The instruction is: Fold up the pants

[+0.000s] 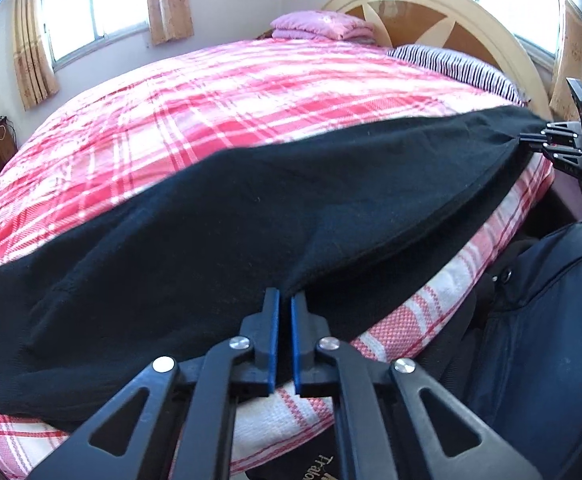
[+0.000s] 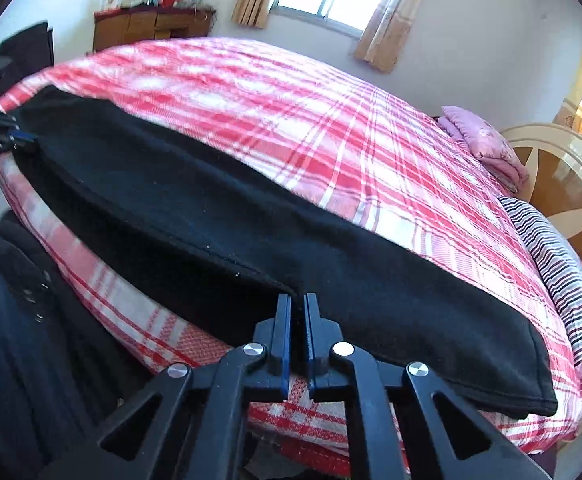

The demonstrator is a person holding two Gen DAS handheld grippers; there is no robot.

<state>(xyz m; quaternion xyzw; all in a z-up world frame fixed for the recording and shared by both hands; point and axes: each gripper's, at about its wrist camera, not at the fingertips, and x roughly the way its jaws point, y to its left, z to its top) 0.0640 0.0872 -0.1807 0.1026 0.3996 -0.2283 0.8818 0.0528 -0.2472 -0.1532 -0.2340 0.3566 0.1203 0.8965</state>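
**Pants held along near edge, fold in hand**

Bed [image 1: 251,92], red-and-white plaid cover, fills both views. Black pants [image 1: 219,220] lie stretched along its near side, the far part resting on the cover, the near edge lifted off it between the two tools.

Left gripper [image 1: 285,300]: fingers pressed together, pinching the near edge of the pants. Right gripper [image 2: 299,304]: likewise clamped on the same edge, further toward the headboard [image 1: 443,12]. The cloth runs fairly taut between them, sagging a little.

Judgement on the step: looks like a lengthwise fold, near edge to be carried over onto the far edge. To do it well, keep both pinches firm and level, move the two tools together at the same pace, hold the stretch so no crease forms, and lay the edge down matched to the far one before letting go.

Count, large to small: one bed, one headboard, one pair of pants, one striped pillow [image 2: 555,264], one folded pink blanket [image 1: 323,26], two grippers.
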